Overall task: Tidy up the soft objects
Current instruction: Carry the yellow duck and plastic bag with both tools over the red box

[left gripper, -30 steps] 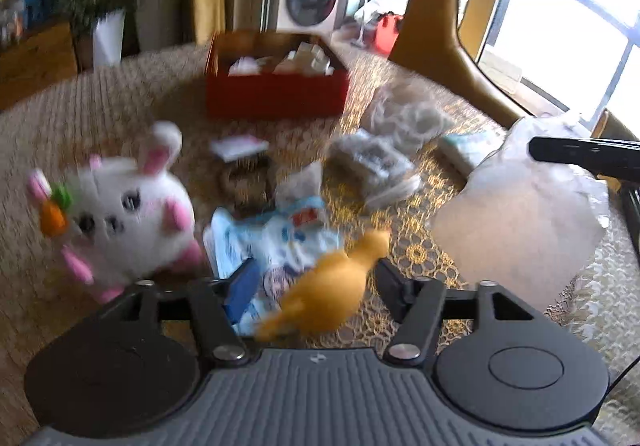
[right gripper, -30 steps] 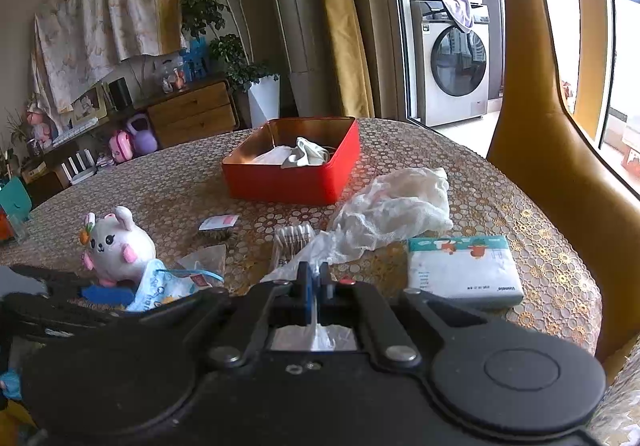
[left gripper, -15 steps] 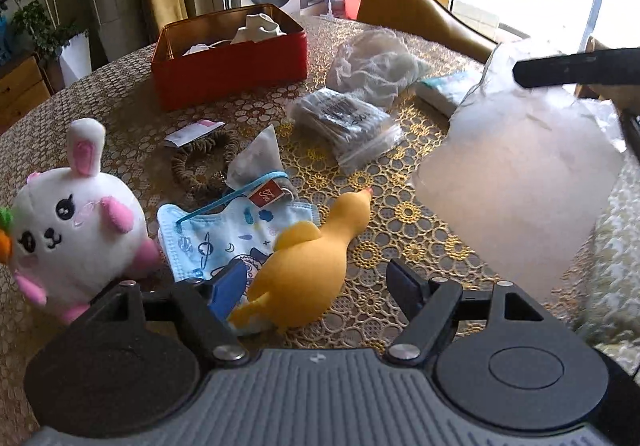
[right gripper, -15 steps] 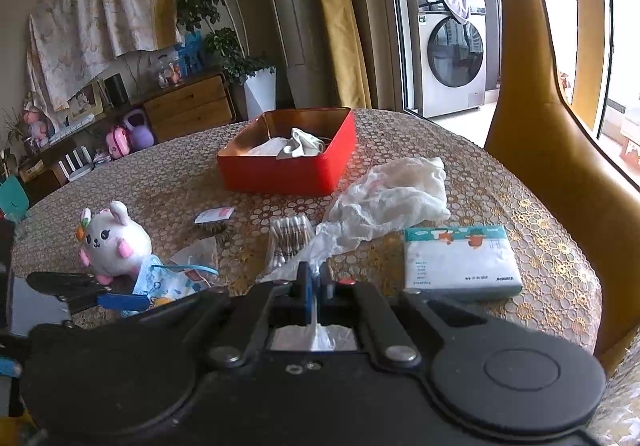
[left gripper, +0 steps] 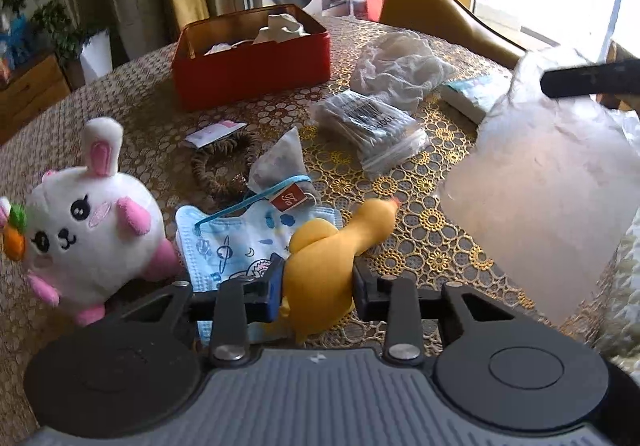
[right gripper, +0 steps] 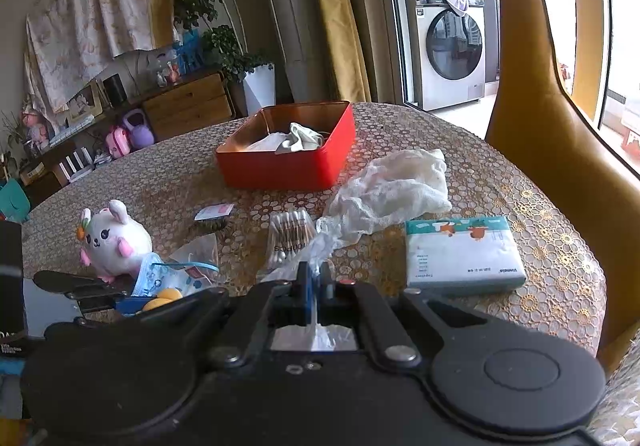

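My left gripper (left gripper: 316, 282) is shut on a soft yellow duck (left gripper: 336, 246), its fingers pressing the body just above the table. A white plush rabbit (left gripper: 88, 230) sits to its left and a blue child's face mask (left gripper: 236, 242) lies under the duck. My right gripper (right gripper: 316, 278) is shut on the rim of a clear plastic bag (left gripper: 548, 202), which hangs to the right of the duck. A red box (left gripper: 252, 58) with white cloths stands at the back. In the right wrist view I see the rabbit (right gripper: 114, 240) and the box (right gripper: 288, 162).
On the lace-covered round table (left gripper: 432, 222) lie a tea bag (left gripper: 284, 170), a brown hair tie (left gripper: 224, 166), a cotton swab pack (left gripper: 372, 126), a crumpled white gauze cloth (left gripper: 400, 66) and a tissue pack (right gripper: 460, 254). A yellow chair (right gripper: 552, 118) stands at the right edge.
My left gripper has closed from wide open onto the yellow duck. My right gripper stays shut on the bag and has barely moved.
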Action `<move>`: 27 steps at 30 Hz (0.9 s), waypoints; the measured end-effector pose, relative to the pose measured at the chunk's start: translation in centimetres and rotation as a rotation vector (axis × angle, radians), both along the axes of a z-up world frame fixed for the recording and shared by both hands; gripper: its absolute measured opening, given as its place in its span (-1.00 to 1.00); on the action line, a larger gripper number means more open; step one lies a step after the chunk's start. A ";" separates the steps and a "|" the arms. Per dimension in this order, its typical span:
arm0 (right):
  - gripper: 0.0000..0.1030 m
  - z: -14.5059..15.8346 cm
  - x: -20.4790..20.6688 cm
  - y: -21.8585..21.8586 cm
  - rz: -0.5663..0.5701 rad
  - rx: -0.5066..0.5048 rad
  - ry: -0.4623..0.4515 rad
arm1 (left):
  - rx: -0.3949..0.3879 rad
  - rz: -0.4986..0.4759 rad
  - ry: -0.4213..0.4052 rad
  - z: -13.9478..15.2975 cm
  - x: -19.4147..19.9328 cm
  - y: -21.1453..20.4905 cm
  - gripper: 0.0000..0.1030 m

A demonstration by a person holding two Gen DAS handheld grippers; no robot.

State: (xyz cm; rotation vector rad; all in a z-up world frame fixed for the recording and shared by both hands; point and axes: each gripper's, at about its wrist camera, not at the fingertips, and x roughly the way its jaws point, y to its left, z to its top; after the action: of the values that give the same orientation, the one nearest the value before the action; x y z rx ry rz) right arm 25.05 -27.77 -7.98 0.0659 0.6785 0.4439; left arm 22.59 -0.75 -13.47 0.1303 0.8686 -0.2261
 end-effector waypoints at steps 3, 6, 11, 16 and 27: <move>-0.97 0.5 -0.1 -0.1 -0.004 0.011 -0.008 | -0.050 0.024 0.016 1.3 0.2 0.4 -0.37; -0.97 1.4 0.1 0.1 0.003 0.011 -0.029 | -0.097 0.037 0.025 3.4 0.6 0.7 -0.37; -0.97 3.8 1.2 0.4 0.014 0.015 -0.065 | -0.166 0.061 0.012 7.5 2.0 1.5 -0.37; -0.97 6.2 3.3 0.9 0.011 0.004 -0.112 | -0.191 0.081 -0.028 11.4 4.8 2.0 -0.37; -0.97 9.5 10.2 3.6 -0.035 -0.084 -0.239 | -0.164 0.180 -0.072 15.2 14.5 2.3 -0.36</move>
State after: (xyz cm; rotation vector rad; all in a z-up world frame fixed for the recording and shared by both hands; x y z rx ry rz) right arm 35.30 -24.15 1.47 -0.0546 0.4591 0.3815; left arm 37.11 1.59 1.70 -0.0917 0.7818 -0.1225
